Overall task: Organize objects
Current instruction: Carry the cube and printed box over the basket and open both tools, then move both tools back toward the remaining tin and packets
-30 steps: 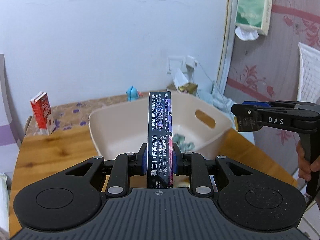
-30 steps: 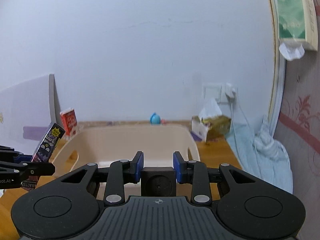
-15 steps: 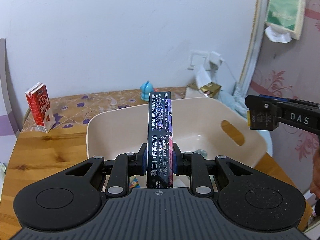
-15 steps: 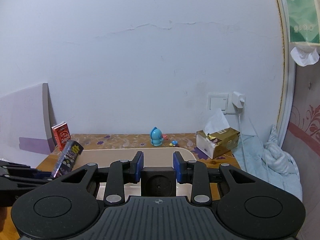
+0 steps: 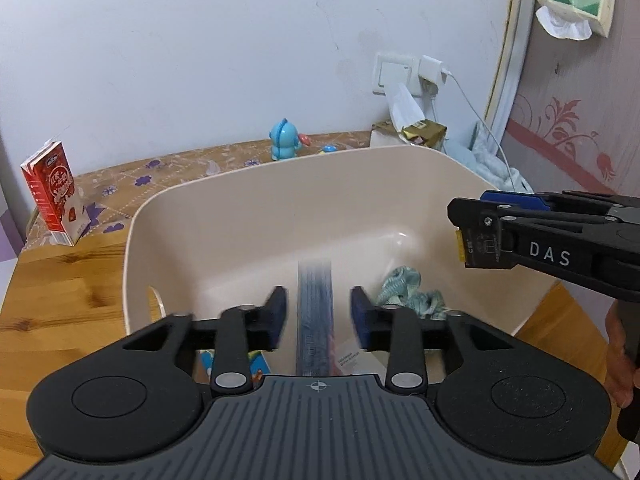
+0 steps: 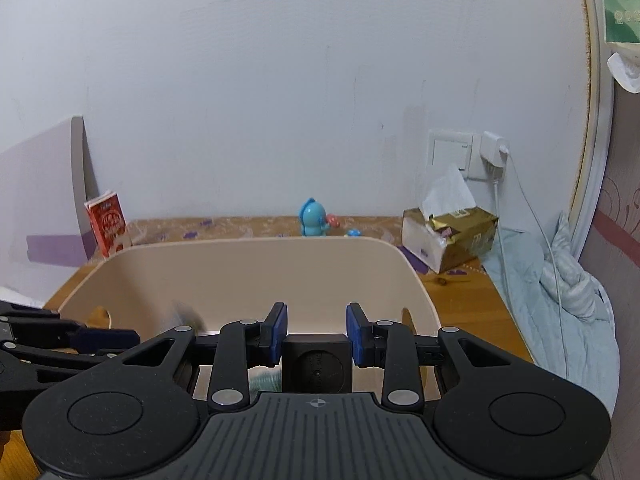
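Since half a second ago the left tool (image 5: 318,312) has let go of the pack (image 5: 315,312), now a falling blur over the bin (image 5: 256,216), light, stiff, best pinched by its flat sides, while the right tool (image 6: 317,330) clamps a rigid black cube (image 6: 317,364), its underside hidden.

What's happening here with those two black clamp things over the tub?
A person is tidying small things into a beige tub on a wooden table, a hand-held gripper in each hand. The left gripper is open, and a slim dark box, blurred with motion, is dropping between its fingers into the tub. The right gripper is shut on a black cube above the tub. A crumpled teal cloth already lies inside.
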Motion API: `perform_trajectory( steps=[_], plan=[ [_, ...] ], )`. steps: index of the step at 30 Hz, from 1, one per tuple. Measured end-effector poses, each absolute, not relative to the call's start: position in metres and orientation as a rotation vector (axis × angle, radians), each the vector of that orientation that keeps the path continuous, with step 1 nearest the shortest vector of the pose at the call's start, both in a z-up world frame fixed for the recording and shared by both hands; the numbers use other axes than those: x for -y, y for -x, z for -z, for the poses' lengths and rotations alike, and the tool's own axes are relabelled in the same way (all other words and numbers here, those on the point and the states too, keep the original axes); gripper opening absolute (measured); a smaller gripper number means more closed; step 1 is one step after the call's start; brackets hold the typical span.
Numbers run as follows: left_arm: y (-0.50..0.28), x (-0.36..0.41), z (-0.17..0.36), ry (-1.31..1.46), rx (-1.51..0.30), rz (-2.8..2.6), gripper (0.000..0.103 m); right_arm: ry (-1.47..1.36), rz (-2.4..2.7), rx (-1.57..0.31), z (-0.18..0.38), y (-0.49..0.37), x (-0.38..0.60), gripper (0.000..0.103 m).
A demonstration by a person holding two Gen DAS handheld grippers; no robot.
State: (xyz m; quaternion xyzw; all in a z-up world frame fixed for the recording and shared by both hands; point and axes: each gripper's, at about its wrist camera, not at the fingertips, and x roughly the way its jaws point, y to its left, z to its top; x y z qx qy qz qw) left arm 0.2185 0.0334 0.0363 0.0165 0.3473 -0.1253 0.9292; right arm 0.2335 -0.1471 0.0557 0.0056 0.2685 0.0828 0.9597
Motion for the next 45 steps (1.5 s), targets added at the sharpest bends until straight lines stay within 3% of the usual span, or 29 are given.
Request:
perform_trajectory(
  steps=[3,5,8,10,14,19,24,45],
  plan=[
    [-0.215,-0.032,-0.036,-0.03,-0.708,0.245,0.063,0.005,-0.167,-0.55,-0.054,-0.232,0.147,0.031],
    [-0.21,-0.032,-0.04,-0.031,-0.689,0.236,0.069,0.005,-0.164,-0.547,-0.055,-0.229,0.147,0.045],
    [-0.201,-0.035,-0.046,-0.033,-0.666,0.226,0.073,-0.014,-0.158,-0.53,-0.059,-0.221,0.15,0.064],
    [-0.194,-0.038,-0.05,-0.024,-0.648,0.206,0.075,-0.018,-0.155,-0.521,-0.062,-0.215,0.153,0.068],
    [-0.175,-0.045,-0.058,0.01,-0.606,0.171,0.083,-0.039,-0.134,-0.504,-0.067,-0.199,0.161,0.093],
    [-0.15,-0.044,-0.066,0.002,-0.585,0.189,0.083,-0.046,-0.117,-0.498,-0.07,-0.175,0.175,0.101],
    [-0.126,-0.038,-0.064,-0.014,-0.588,0.219,0.088,-0.027,-0.095,-0.529,-0.062,-0.156,0.188,0.103],
    [-0.115,-0.017,0.03,-0.041,-0.874,0.227,0.088,-0.051,-0.068,-0.778,0.023,-0.138,0.214,0.103]
  ],
)
